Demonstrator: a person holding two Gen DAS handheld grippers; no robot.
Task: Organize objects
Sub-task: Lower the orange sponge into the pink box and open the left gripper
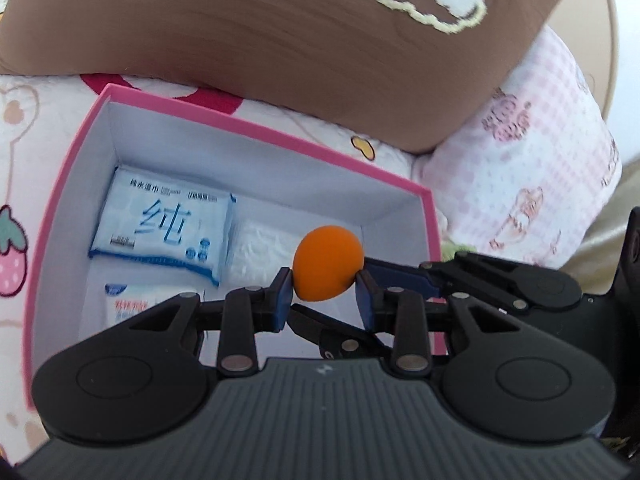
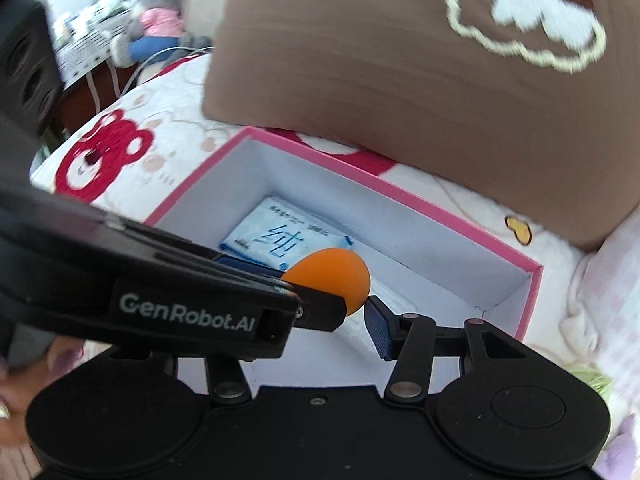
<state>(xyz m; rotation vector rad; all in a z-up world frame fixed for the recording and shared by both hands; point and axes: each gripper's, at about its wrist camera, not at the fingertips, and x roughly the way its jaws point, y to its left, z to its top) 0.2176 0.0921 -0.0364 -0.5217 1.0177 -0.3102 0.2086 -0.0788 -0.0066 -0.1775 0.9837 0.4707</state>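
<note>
Left tool [image 1: 324, 292]: matte black linkage arms joined by round silver pins, tipped with ribbed blue pads [image 1: 283, 300]; behind them, two round black housings flank a grey ribbed plate. Right tool [image 2: 320, 312]: same black links, silver pins and blue pad [image 2: 380, 328]. White "GenRobot.AI" lettering [image 2: 188, 312] marks the left tool's black side.

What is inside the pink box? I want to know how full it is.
The pink box holds a blue wipes pack, a white packet and another pack; the grippers hide its near floor.
</note>
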